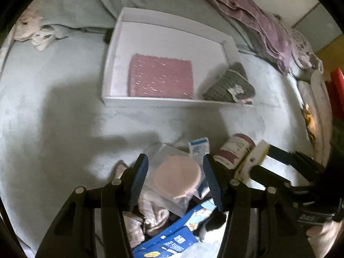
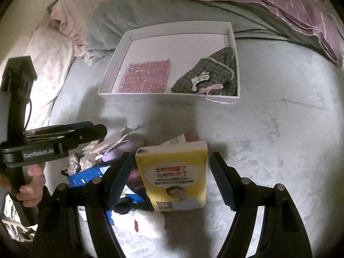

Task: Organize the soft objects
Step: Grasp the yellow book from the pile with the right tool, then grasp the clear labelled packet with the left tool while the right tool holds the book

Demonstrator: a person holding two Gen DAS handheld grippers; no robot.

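An open white box point(image 1: 111, 49) point(image 2: 114, 58) lies on the grey bed. Inside it are a pink bubble pouch point(image 1: 161, 77) point(image 2: 146, 76) and a plaid pouch point(image 1: 230, 83) point(image 2: 208, 75). Nearer to me is a pile of mixed items. My left gripper point(image 1: 174, 161) hangs open over a clear bag of pink round pads point(image 1: 178, 176), its pads not pressing it. My right gripper point(image 2: 172, 157) stands open astride a yellow book point(image 2: 174, 172) point(image 1: 255, 157), with narrow gaps on both sides. A hand point(image 2: 32, 182) holds the left gripper point(image 2: 90, 131).
The pile also holds a blue carton point(image 1: 167, 236), a red-and-white canister point(image 1: 234, 150), striped pink cloth point(image 1: 150, 212) and a white plush point(image 2: 142, 221). A purple blanket point(image 1: 258, 17) and pillows point(image 2: 49, 64) line the far side. A plush toy point(image 1: 25, 25) sits far left.
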